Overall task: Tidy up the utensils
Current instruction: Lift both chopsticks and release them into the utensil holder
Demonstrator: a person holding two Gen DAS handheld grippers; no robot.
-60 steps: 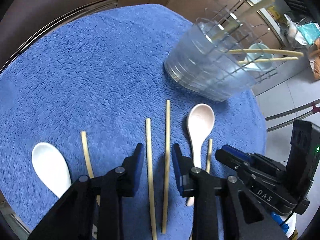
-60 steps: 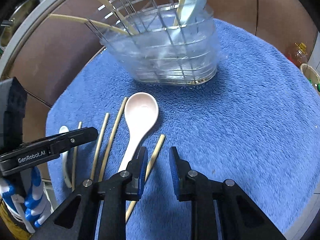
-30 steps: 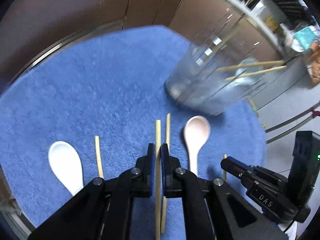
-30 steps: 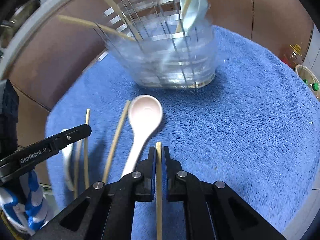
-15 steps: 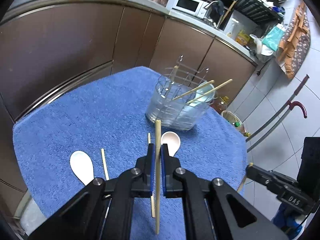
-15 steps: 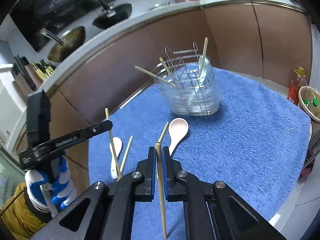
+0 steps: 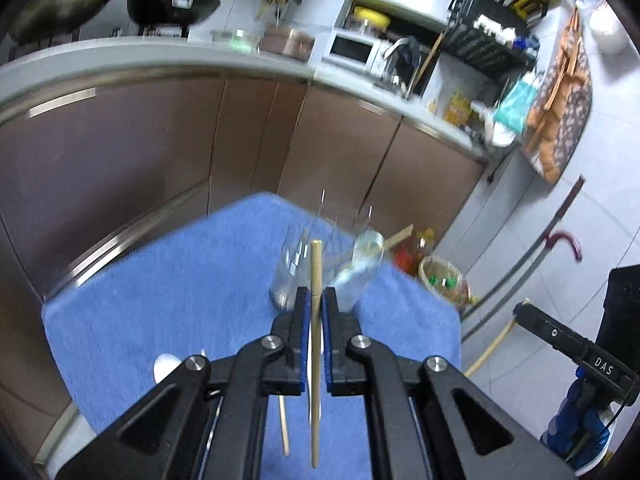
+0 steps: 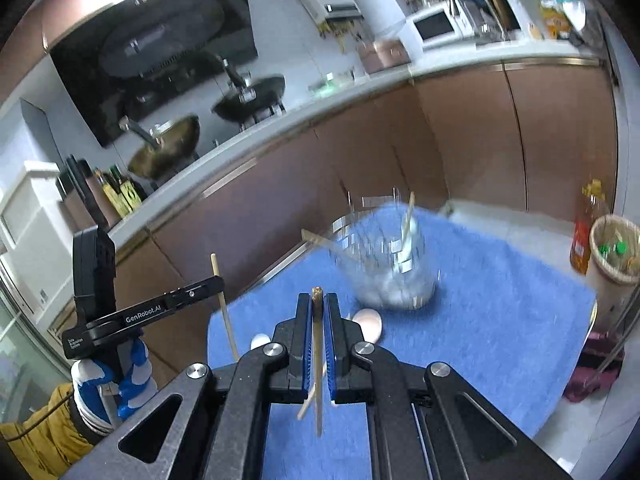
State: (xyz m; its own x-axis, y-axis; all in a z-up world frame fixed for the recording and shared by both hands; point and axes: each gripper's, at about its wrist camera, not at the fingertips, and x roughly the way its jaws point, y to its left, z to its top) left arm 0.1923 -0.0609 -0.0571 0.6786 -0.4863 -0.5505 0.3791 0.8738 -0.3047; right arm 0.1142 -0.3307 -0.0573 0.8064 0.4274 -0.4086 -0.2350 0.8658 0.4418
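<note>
My left gripper [image 7: 316,304] is shut on a wooden chopstick [image 7: 316,272] and holds it high above the blue towel [image 7: 168,304]. My right gripper [image 8: 318,308] is shut on another chopstick [image 8: 317,344], also lifted. The clear utensil holder [image 8: 388,264] stands on the far part of the towel with chopsticks and a spoon in it; it also shows in the left wrist view [image 7: 340,268]. A pink spoon [image 8: 370,320], a white spoon [image 7: 166,364] and a loose chopstick [image 7: 283,424] lie on the towel. The left gripper's chopstick shows in the right wrist view [image 8: 222,304].
Brown kitchen cabinets [image 7: 160,152] stand behind the table. A waste basket [image 8: 612,252] and an oil bottle [image 8: 582,240] are on the floor to the right. Woks [image 8: 248,100] sit on the counter stove.
Both grippers have risen well above the towel, each with its chopstick, and tilted up so the kitchen counter is in view. The holder now looks smaller and farther away.
</note>
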